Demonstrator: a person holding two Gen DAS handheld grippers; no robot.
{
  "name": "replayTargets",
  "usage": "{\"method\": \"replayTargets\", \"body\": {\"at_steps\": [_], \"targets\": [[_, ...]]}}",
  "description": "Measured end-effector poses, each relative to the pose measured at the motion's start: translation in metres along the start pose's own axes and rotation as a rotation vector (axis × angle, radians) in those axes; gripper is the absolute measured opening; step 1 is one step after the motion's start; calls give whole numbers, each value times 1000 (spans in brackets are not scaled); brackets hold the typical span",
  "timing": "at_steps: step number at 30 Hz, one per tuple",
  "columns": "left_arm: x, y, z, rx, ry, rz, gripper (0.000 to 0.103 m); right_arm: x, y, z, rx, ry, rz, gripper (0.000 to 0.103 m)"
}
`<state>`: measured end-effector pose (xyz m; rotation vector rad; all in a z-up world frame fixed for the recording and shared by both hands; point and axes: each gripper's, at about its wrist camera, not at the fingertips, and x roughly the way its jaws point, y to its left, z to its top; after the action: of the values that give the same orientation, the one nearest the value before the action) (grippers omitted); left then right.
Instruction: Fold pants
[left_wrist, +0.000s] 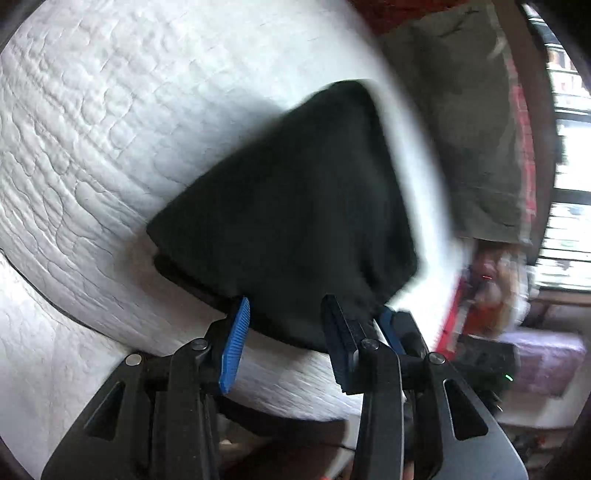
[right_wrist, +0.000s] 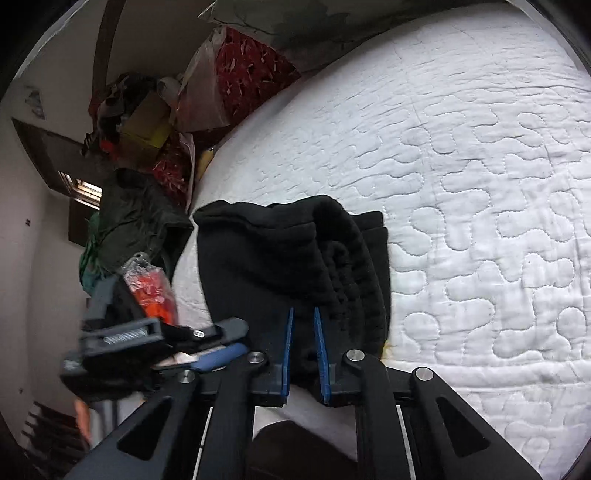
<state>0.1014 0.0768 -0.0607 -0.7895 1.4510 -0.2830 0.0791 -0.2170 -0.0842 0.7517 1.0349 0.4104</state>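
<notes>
Black pants (right_wrist: 280, 258) folded in a bundle, laid at the edge of the white quilted bed (right_wrist: 480, 166).
Left gripper (left_wrist: 284, 325) seen spread, clear of cloth; right gripper (right_wrist: 303, 332) narrowed, fabric seen between its pads.

A bed with a white quilted cover (right_wrist: 461, 177) carries folded black pants (right_wrist: 280, 258) just ahead of the right tool (right_wrist: 303, 321).

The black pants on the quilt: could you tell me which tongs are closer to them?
Right. The right tongs straddle the black pants' edge; the left tongs stand open just short of it.
</notes>
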Motion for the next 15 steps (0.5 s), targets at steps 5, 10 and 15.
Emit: {"method": "replayTargets", "body": {"at_steps": [5, 10, 15], "targets": [[-39, -38, 23, 75, -101, -77, 50, -23, 14, 21, 5, -118, 48, 38], [-11, -62, 66, 148, -130, 82, 53, -1, 28, 36, -26, -121, 10, 39], [32, -48, 94, 181, -115, 235, 53, 20, 7, 42, -8, -117, -47, 34]]}}
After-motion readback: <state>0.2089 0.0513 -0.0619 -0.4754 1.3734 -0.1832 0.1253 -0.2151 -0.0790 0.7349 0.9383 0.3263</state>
